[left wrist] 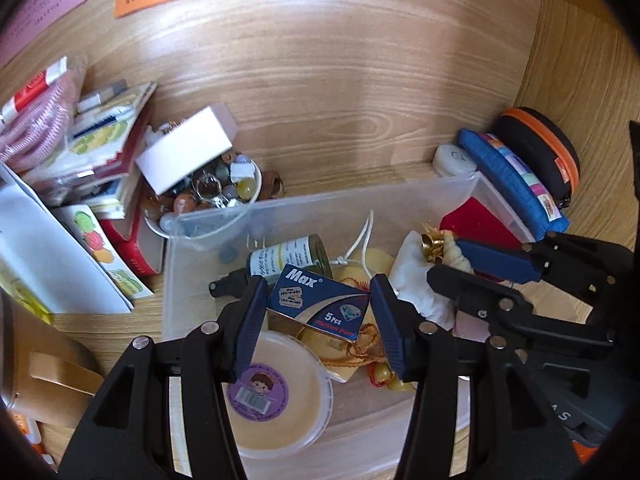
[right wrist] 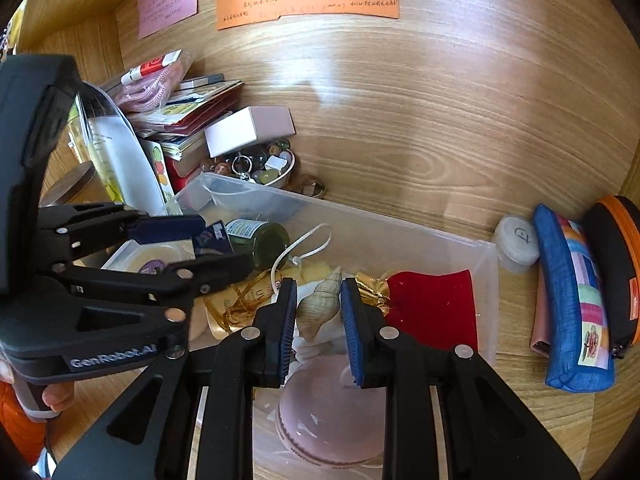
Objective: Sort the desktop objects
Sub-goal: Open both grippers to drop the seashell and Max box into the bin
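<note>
The left gripper (left wrist: pixel 320 312) grips a blue razor-blade box (left wrist: pixel 318 306) between its fingers, held over the clear plastic bin (left wrist: pixel 208 216) on the wooden tabletop (left wrist: pixel 340 112). The right gripper (right wrist: pixel 319 320) has its fingers closed on a spiral seashell (right wrist: pixel 320 300), also above the bin. In the bin lie a green glass bottle (right wrist: pixel 260 238), a red cloth (right wrist: pixel 436 308) and a round lidded tub (left wrist: pixel 276 396). A blue pouch (right wrist: pixel 572 300) lies on the tabletop to the right.
</note>
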Demonstrator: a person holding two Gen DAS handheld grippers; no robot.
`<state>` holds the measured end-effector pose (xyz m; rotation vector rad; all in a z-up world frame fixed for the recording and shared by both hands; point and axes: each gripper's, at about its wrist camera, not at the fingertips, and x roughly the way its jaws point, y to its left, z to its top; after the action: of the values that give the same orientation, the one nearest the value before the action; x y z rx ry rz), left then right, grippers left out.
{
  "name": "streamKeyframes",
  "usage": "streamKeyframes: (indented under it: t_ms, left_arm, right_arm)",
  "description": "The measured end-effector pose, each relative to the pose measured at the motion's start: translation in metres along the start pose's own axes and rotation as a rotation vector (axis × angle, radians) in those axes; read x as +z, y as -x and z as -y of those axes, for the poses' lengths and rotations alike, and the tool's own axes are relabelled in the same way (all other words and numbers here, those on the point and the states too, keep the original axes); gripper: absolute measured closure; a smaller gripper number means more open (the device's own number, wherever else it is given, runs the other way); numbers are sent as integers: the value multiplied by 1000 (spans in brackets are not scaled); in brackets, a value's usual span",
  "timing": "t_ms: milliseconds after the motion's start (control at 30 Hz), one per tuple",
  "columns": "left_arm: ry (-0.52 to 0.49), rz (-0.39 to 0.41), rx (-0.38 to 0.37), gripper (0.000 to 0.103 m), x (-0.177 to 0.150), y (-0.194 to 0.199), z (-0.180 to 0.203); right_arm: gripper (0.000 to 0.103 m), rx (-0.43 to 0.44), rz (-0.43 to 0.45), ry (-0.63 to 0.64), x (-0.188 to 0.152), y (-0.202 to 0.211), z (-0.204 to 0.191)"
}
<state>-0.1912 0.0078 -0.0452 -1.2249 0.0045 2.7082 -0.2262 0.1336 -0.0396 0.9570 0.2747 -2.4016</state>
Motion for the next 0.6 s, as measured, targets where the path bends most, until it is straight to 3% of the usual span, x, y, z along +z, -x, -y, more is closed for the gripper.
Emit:
streamKeyframes:
  t_ms: [267, 333, 467, 600]
  left_arm:
    - [-13, 11, 20, 50, -2, -3, 3]
    - [-9, 17, 22, 48, -2, -3, 1]
    - [12, 17, 25, 36, -2, -4, -6]
    - [44, 15, -3, 36, -2, -2, -12]
  right_arm:
    - [80, -34, 13, 28, -2, -3, -2]
    - [75, -25, 17, 30, -2, -2, -1]
    - [67, -5, 18, 18, -3, 0, 1]
    - [59, -21, 31, 30, -4, 3, -2]
